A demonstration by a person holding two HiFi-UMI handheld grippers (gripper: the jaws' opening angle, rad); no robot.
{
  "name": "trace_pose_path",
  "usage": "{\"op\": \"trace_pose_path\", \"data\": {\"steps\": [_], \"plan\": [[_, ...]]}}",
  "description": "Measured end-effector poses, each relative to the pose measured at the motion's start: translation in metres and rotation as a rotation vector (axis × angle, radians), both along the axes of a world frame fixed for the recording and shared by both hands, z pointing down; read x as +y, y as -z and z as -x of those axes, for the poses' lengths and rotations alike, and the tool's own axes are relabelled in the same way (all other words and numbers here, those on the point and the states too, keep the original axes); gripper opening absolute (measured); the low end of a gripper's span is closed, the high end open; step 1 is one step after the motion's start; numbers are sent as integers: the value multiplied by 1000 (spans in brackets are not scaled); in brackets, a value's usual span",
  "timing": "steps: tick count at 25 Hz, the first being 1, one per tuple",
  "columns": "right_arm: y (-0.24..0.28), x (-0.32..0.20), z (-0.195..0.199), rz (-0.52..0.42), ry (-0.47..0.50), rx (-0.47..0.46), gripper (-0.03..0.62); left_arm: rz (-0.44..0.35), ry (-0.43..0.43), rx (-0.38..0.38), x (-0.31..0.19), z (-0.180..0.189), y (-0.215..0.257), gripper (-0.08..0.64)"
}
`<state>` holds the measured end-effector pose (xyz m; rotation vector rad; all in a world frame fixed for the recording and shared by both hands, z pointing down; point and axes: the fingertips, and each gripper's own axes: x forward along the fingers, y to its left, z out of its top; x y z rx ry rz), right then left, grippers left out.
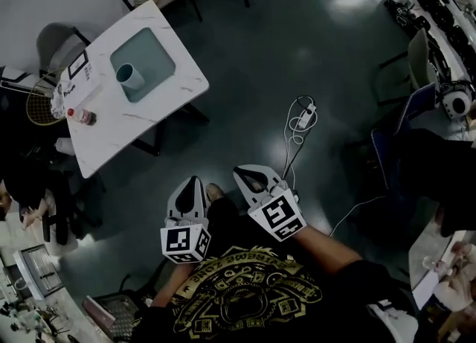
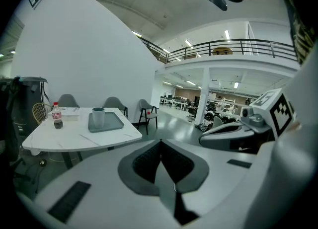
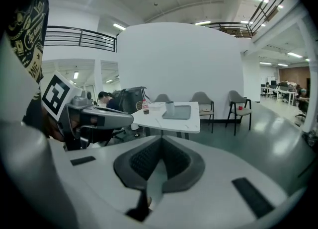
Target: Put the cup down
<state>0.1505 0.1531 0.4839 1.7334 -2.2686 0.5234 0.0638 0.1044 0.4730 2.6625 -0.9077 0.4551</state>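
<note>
1. A white table (image 1: 177, 87) stands on a dark glossy floor (image 1: 297, 44).
2. The cup (image 1: 129, 75) stands upright on the table's grey tray (image 1: 158, 53).
3. Well away from it, the left tongs (image 1: 195, 182) and right tongs (image 1: 246, 175) are both closed and empty.

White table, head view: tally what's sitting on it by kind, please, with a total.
Tray: 1
Cup: 1, standing on the tray
Bottle: 1, red cap
Pile of papers or packets: 1, its pieces can't be told apart
Total: 4
</note>
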Motion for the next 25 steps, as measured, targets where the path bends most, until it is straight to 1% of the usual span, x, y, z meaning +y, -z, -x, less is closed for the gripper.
{"op": "trace_pose_path", "data": {"steps": [3,9,14,19,25], "plan": [[-9,6,2,17,17,10,6,11,-7,-6,3,-3,-5,9],[-18,6,0,35,18,12,5,16,-15,-14,1,-6,-13,11],[-16,-5,-5,22,13,7,5,-2,-18,-18,-8,-9,-10,11],[-12,-13,-8,15,17,7,5,7,-13,-22,-15,-11,-9,9],[-7,-20,-13,-2,12,13,5,-7,-16,-21,-22,-14,-5,11]]}}
